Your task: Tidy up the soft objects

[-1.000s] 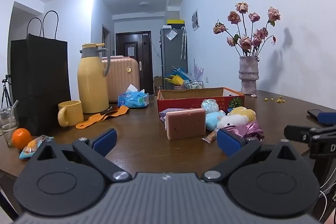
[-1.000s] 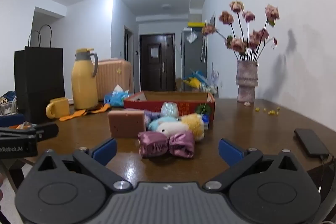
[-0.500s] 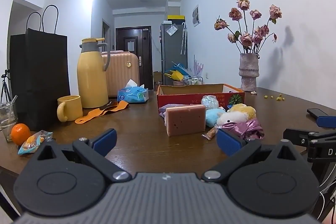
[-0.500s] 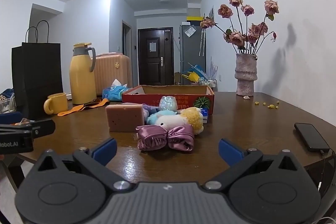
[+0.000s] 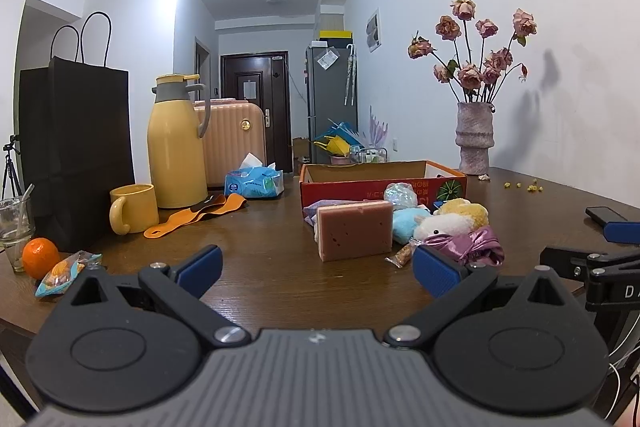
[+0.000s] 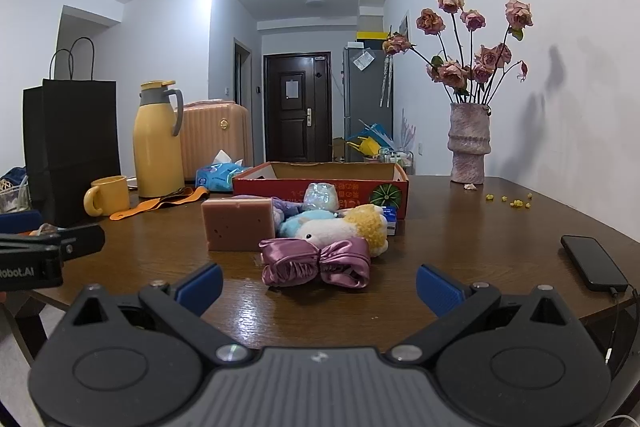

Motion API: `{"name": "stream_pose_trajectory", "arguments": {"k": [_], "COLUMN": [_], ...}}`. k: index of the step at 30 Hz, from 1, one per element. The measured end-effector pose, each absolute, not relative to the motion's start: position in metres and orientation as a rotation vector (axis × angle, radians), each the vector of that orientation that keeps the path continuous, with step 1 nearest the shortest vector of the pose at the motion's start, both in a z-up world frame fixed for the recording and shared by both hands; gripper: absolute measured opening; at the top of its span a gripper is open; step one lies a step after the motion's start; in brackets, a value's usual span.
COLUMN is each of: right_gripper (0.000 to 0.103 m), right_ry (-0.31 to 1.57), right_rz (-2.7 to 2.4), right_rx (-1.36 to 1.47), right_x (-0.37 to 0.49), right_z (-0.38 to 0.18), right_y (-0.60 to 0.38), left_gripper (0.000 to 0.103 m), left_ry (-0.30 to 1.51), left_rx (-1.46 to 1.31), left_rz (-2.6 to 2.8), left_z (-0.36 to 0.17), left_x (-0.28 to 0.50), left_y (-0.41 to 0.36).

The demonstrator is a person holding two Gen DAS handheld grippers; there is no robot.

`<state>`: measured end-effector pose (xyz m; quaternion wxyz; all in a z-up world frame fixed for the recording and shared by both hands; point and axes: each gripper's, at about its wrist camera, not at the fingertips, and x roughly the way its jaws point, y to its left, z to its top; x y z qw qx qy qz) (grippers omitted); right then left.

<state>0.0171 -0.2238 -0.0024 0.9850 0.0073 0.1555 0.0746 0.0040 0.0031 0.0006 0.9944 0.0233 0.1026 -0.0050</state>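
Note:
A heap of soft things lies on the brown table in front of a red cardboard box. It holds a pink-brown sponge block, a shiny purple satin bow, a white and yellow plush, a light blue plush and an iridescent ball. My left gripper stands open, short of the sponge, holding nothing. My right gripper is open just before the bow, also empty.
At the left stand a yellow thermos, yellow mug, black paper bag, glass, orange, snack packet and tissue pack. A vase of dried roses stands back right; a phone lies right.
Both grippers have dropped a little and tilted upward, so the table objects sit lower in view. The soft things have not moved. Both stay open.

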Motion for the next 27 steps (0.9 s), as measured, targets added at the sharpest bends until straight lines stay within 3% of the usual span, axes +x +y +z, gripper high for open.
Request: {"name": "stream_pose_trajectory", "arguments": {"k": [27], "right_gripper": [0.103], "right_ry": [0.311], "right_rz": [0.143], "right_rx": [0.014], "right_x": [0.0163], "right_z": [-0.002], "right_y": [-0.2239], "left_gripper": [0.103], "left_ry": [0.208], "left_rx": [0.058], "left_rz": [-0.012], "left_z": [0.0002], "left_x": [0.0038], "left_y": [0.0019]}}
